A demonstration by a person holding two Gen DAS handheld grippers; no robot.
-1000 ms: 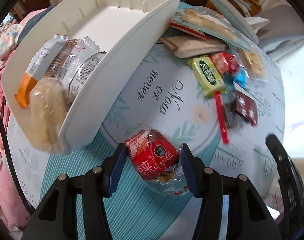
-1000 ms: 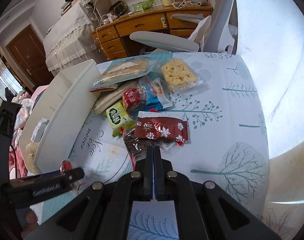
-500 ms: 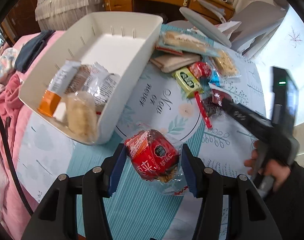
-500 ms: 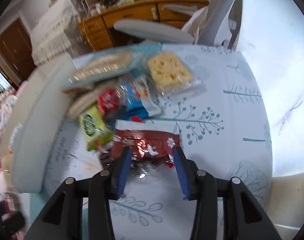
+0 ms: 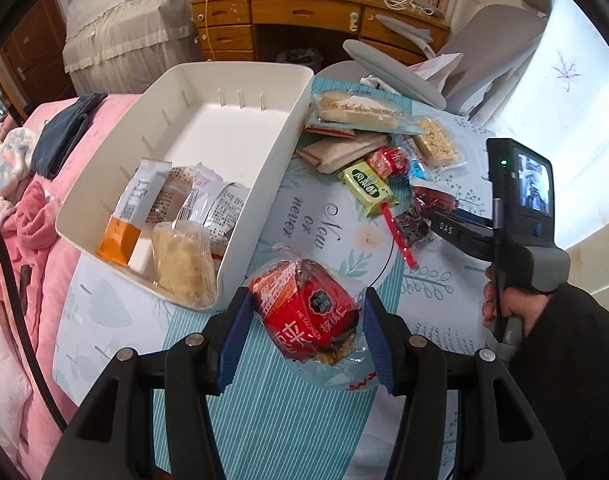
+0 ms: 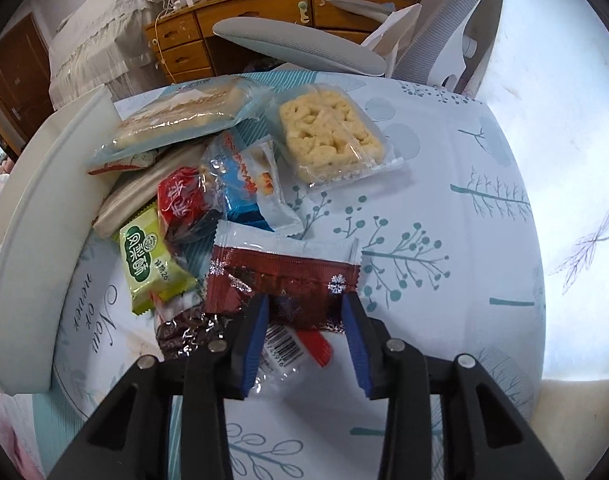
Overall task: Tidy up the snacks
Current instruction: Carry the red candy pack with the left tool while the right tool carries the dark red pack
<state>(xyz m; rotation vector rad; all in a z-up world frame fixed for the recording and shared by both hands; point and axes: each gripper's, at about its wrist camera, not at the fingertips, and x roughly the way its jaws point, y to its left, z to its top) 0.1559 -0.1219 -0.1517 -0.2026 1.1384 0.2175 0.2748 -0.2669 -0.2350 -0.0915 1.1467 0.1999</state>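
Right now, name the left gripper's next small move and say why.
Probably carry the red snack over the white bin and release it. The left gripper holds it clear of the table, just beside the bin, which has bare floor at its far end.

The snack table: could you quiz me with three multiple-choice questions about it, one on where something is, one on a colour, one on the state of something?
1. Where is the white bin relative to the loose pile of snacks in the left wrist view?
A. left of it
B. right of it
C. on top of it

2. What colour is the packet marked with snowflakes?
A. yellow
B. dark red
C. white

3. What is the left gripper doing?
A. gripping a red-wrapped snack
B. standing empty
C. gripping a spoon

Answers:
1 A, the bin sits left of the pile.
2 B, its wrapper is dark red.
3 A, both blue pads press the red wrapper, clear of the tablecloth.
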